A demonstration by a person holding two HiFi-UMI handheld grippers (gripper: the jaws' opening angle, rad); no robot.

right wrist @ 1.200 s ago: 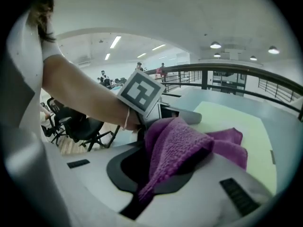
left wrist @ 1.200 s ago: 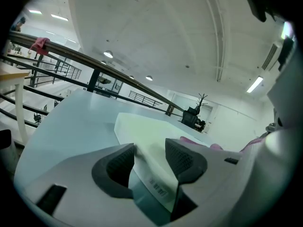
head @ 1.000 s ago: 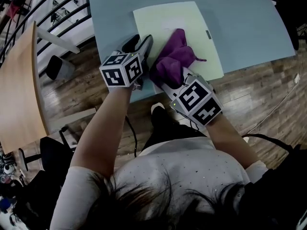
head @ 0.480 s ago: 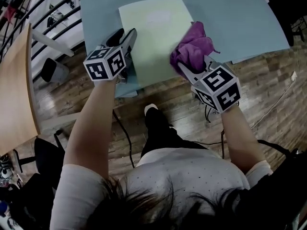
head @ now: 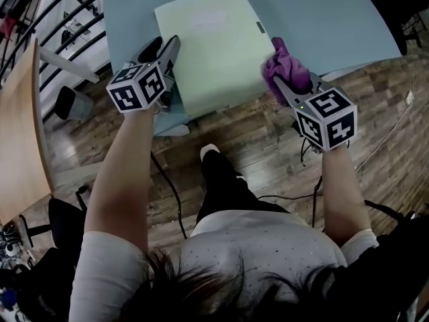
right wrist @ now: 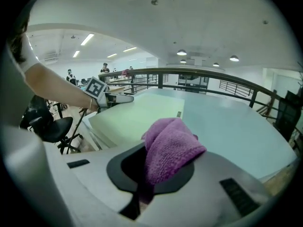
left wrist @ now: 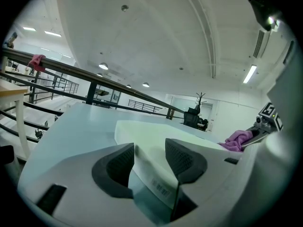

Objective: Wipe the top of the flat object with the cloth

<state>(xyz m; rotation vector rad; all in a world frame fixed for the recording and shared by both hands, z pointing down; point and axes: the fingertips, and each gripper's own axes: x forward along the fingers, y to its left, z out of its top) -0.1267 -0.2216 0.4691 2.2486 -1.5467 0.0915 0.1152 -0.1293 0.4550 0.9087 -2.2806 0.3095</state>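
Nearest in the head view are the person's two forearms, reaching out over the wooden floor [head: 255, 153] to the near edge of the pale blue surface [head: 322, 19].

The right gripper [head: 281, 82] hangs at that near edge. Its jaws are closed on the purple cloth [head: 284, 66], which bunches up out of them and covers the tips. In the right gripper view the cloth [right wrist: 170, 145] fills the gap between the jaws of the right gripper [right wrist: 151, 174]. It sits at the near right corner of the flat object [head: 208, 52]; I cannot tell whether it touches the top.

The left gripper [head: 163, 49] lies along the flat object's left edge, just inside the near left corner of the surface. In the left gripper view the jaws of the left gripper [left wrist: 149, 162] stand part-way apart, with the near left corner of the flat object [left wrist: 156, 136] between them and both pads against it.

The flat object is pale green and lies flat by the near left corner of the surface. A small dark tab [head: 259, 27] sits on its right edge. Beyond it the surface runs on bare to the far edge.
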